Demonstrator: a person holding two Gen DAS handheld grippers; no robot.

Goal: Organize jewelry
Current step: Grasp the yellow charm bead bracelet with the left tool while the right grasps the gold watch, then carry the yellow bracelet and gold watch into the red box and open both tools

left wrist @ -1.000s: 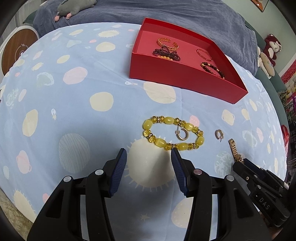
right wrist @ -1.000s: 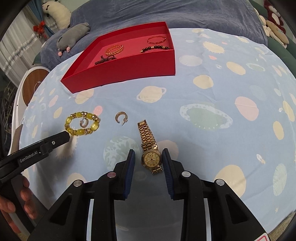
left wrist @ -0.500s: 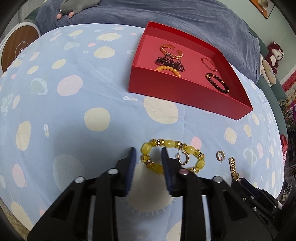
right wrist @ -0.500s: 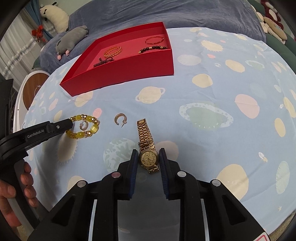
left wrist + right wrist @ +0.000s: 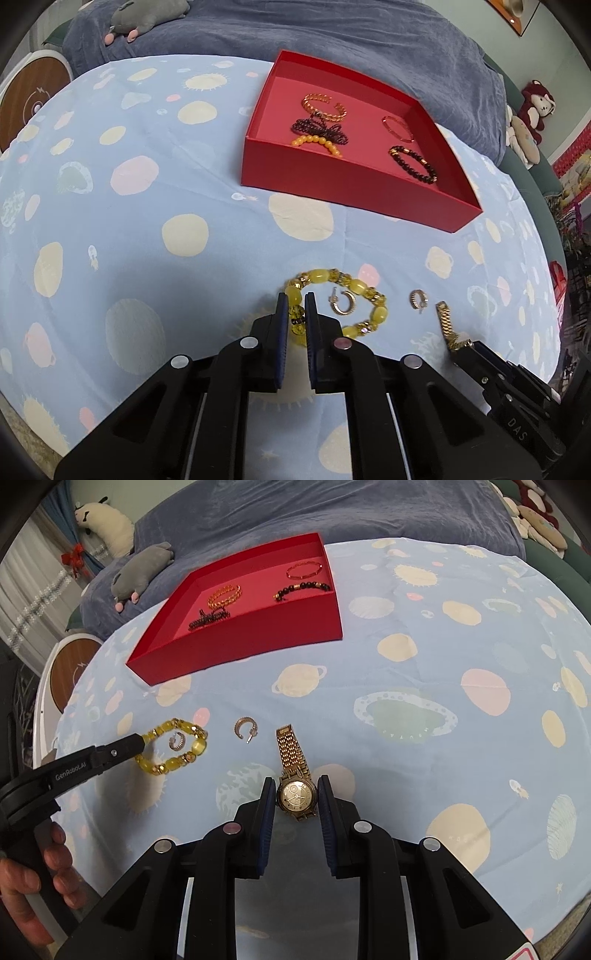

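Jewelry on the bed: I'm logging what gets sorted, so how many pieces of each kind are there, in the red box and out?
Bracelets in the red box: 5
Yellow bead bracelet on the sheet, in the left gripper: 1
Hoop earrings on the sheet: 2
Gold watch, between the right gripper pads: 1
Total: 9

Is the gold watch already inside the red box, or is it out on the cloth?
Out: the gold watch lies on the cloth, nearer the camera than the red box.
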